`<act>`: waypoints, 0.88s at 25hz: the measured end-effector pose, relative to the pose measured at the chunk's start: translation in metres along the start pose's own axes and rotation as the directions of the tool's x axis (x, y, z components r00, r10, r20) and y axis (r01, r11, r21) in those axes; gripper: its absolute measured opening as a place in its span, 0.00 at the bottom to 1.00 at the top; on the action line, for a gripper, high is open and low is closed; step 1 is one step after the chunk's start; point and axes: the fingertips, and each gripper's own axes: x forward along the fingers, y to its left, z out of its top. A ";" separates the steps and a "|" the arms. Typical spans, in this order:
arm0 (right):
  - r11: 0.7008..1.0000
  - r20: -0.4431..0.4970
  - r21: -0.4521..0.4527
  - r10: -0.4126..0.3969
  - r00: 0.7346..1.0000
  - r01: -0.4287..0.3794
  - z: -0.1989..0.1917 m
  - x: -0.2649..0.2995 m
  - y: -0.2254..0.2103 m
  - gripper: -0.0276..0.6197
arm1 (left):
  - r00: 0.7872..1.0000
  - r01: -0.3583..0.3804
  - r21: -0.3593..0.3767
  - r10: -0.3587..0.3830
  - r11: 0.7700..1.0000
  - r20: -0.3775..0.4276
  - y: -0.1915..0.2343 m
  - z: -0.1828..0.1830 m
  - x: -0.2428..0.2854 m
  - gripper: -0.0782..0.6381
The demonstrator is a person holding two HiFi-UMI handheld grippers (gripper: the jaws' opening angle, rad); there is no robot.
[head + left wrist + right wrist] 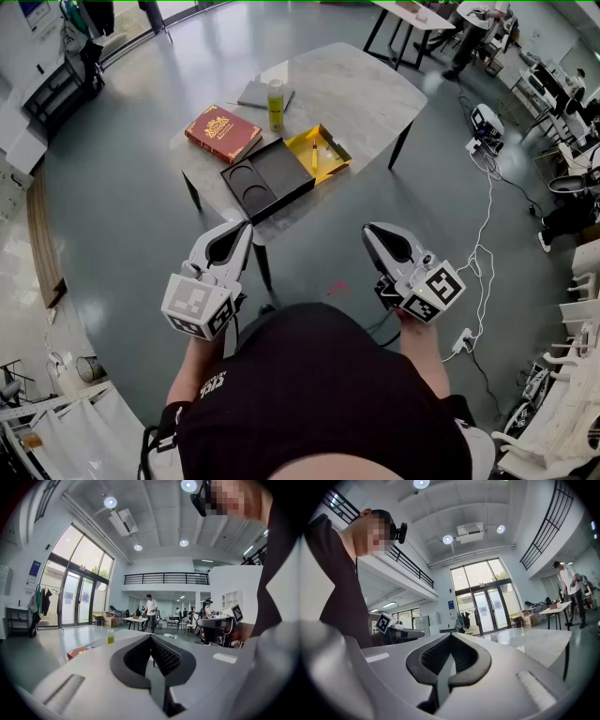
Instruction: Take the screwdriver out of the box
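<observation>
Left gripper (pixel 242 230) and right gripper (pixel 370 232) were both closed and empty, held apart from the table (pixel 361 89). The screwdriver (pixel 314 156) lay inside the yellow box (pixel 335 141) on it.

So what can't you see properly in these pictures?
- Screwdriver: in the head view it is too small to show its tip.
- Black box: in the left gripper view it is hidden behind the shut left claw.
- Red book: in the head view the cover print is too small to read.
</observation>
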 end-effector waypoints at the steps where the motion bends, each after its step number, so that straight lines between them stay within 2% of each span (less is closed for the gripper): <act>1: 1.000 -0.001 0.009 -0.002 1.000 0.002 -0.002 -0.001 -0.001 0.06 | 1.000 0.002 0.000 -0.002 1.000 -0.001 -0.001 -0.001 0.000 0.11; 11: 0.999 -0.013 0.037 0.008 1.000 -0.008 -0.011 -0.016 0.001 0.06 | 1.000 0.007 -0.004 -0.007 1.000 -0.029 -0.022 -0.009 -0.004 0.11; 15: 0.996 -0.002 0.086 0.031 1.000 -0.031 -0.019 -0.026 -0.001 0.06 | 0.999 0.006 -0.020 -0.007 1.000 -0.042 -0.033 -0.015 0.003 0.11; 22: 0.993 0.015 0.111 0.030 0.999 -0.031 -0.015 -0.063 -0.022 0.06 | 0.999 0.019 -0.003 -0.019 1.000 -0.045 -0.067 -0.009 0.026 0.11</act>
